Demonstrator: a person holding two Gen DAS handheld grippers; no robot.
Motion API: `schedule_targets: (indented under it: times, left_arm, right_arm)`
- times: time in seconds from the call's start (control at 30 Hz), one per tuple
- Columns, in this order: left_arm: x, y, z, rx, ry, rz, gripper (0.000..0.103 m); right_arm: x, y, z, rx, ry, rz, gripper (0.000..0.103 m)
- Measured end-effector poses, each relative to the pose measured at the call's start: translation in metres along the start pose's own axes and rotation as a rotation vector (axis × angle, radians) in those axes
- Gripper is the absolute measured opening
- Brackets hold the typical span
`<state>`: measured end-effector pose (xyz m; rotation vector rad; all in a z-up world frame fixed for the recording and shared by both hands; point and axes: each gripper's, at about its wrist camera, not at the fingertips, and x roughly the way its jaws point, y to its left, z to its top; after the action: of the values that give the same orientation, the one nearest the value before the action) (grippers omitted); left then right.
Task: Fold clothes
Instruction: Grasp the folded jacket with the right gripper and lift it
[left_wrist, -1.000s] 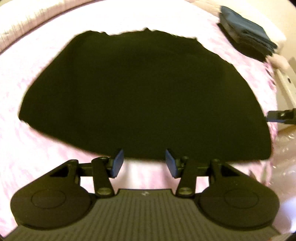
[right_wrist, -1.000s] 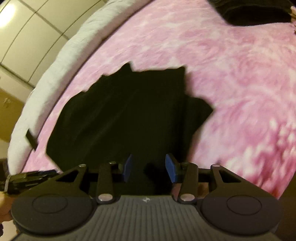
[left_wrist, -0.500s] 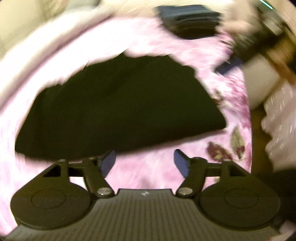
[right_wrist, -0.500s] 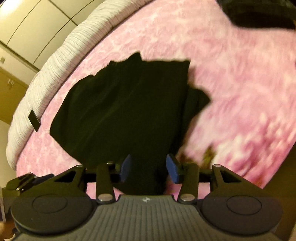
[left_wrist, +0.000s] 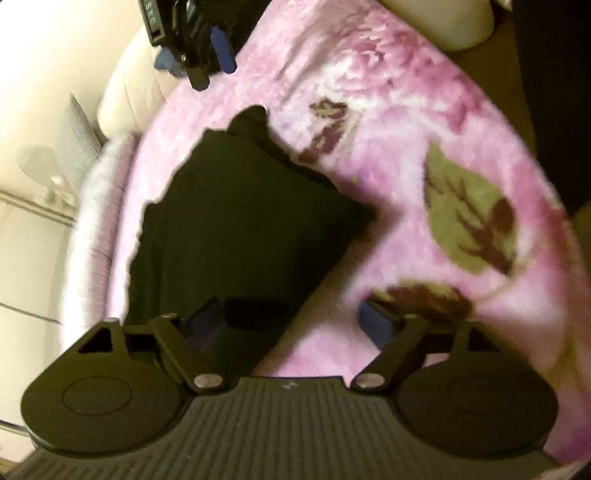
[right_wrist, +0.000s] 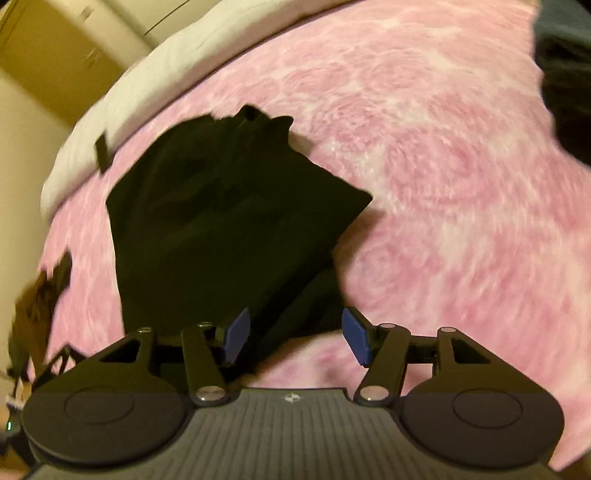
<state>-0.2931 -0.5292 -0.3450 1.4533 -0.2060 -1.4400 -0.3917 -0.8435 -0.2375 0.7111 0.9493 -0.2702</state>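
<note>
A black garment (left_wrist: 240, 229) lies partly folded on a pink flowered blanket (left_wrist: 369, 74). My left gripper (left_wrist: 291, 321) hovers over its near corner; the jaws are opening wide and the pads press on nothing. The right gripper shows at the top of the left wrist view (left_wrist: 195, 48), above the far end of the cloth. In the right wrist view the same black garment (right_wrist: 229, 206) spreads ahead. My right gripper (right_wrist: 295, 338) is over its near edge, jaws opening, with cloth below the gap but nothing pinched.
A dark folded pile (right_wrist: 565, 81) sits at the blanket's far right. A white bed edge (right_wrist: 155, 88) runs along the left, with wooden cabinets (right_wrist: 55, 48) beyond. The blanket's leaf print (left_wrist: 469, 218) lies right of the garment. A blurred dark shape (right_wrist: 37, 302) is at the left.
Both grippers have swung sideways and rolled, so the garment now looks narrower and angled. Both pairs of jaws stand wider apart than before. The left view now shows the right gripper at the top.
</note>
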Motion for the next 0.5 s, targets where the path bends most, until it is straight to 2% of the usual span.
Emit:
schedule_targets:
  times: [0.03, 0.07, 0.17, 0.2, 0.23, 0.27, 0.3, 0.37, 0.4, 0.43, 0.5]
  left_arm:
    - [0.003, -0.002, 0.001, 0.024, -0.009, 0.031, 0.100]
    - [0.006, -0.004, 0.002, 0.048, -0.017, 0.063, 0.102]
    - [0.015, -0.001, 0.008, 0.072, -0.023, 0.081, 0.101]
    - [0.017, 0.002, 0.010, 0.066, -0.026, 0.081, 0.092]
    - [0.021, 0.009, 0.012, 0.047, -0.017, 0.063, 0.075]
    - [0.024, 0.016, 0.014, 0.027, -0.008, 0.045, 0.067]
    - [0.028, 0.023, 0.016, 0.008, 0.001, 0.028, 0.054]
    - [0.034, 0.040, 0.020, -0.077, 0.018, -0.016, 0.036]
    - [0.034, 0.050, 0.021, -0.136, 0.028, -0.027, 0.023]
    - [0.031, 0.061, 0.020, -0.214, 0.028, -0.038, 0.019]
    - [0.026, 0.083, 0.016, -0.372, 0.029, -0.061, 0.015]
  right_arm:
    - [-0.001, -0.004, 0.003, -0.048, 0.007, -0.002, 0.064]
    - [-0.001, -0.007, 0.007, -0.103, 0.014, -0.005, 0.065]
    - [0.002, -0.007, 0.013, -0.249, 0.036, -0.014, 0.069]
    - [0.004, -0.005, 0.013, -0.309, 0.044, -0.015, 0.070]
    - [0.007, 0.002, 0.012, -0.392, 0.052, -0.013, 0.070]
    - [0.010, 0.009, 0.009, -0.474, 0.059, -0.010, 0.071]
    - [0.013, 0.018, 0.005, -0.556, 0.065, 0.002, 0.073]
    - [0.021, 0.036, -0.007, -0.732, 0.071, 0.028, 0.075]
    - [0.025, 0.044, -0.014, -0.806, 0.070, 0.038, 0.076]
    - [0.029, 0.054, -0.023, -0.896, 0.055, 0.043, 0.076]
    - [0.035, 0.074, -0.042, -1.077, 0.019, 0.055, 0.080]
